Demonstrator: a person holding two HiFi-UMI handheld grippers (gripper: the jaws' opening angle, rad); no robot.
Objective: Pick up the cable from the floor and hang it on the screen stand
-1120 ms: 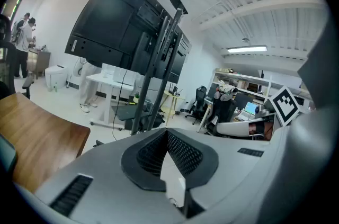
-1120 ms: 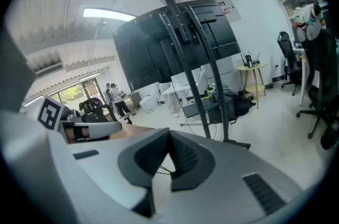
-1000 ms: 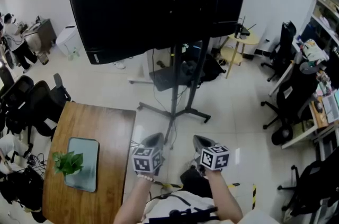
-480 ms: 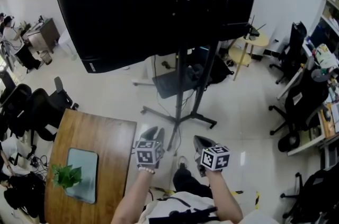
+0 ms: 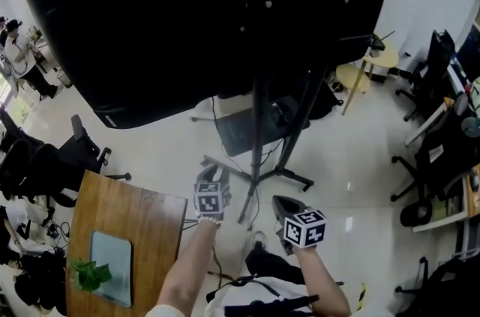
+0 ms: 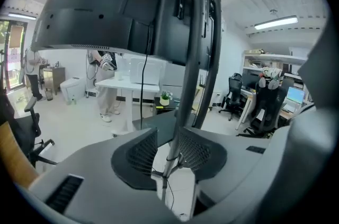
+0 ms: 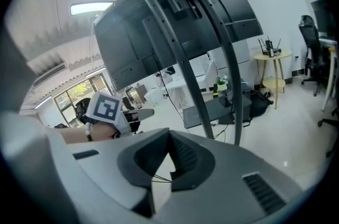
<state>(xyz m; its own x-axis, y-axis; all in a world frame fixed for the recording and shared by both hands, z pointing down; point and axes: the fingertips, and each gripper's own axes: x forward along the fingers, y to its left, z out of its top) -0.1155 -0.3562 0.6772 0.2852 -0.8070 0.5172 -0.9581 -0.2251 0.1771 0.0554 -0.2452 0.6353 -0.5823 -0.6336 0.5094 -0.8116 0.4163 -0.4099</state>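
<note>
Left tool point(image 5: 214, 173) is opening empty at the screen stand point(image 5: 260, 121), centre frame, while right tool point(image 5: 281, 204) is clamping the cable point(image 7: 159, 178).

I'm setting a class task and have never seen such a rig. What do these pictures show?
A person holds a left hand-held gripper and a right hand-held gripper. One picture comes from a head camera looking down; the others from a camera riding on each gripper. Ahead stands a black screen on its stand; at lower left a wooden table bears a plant. The left one's jaws have just been opening and grip nothing; the stand's pole shows beyond them. The right one is shut on a thin cable.
</note>
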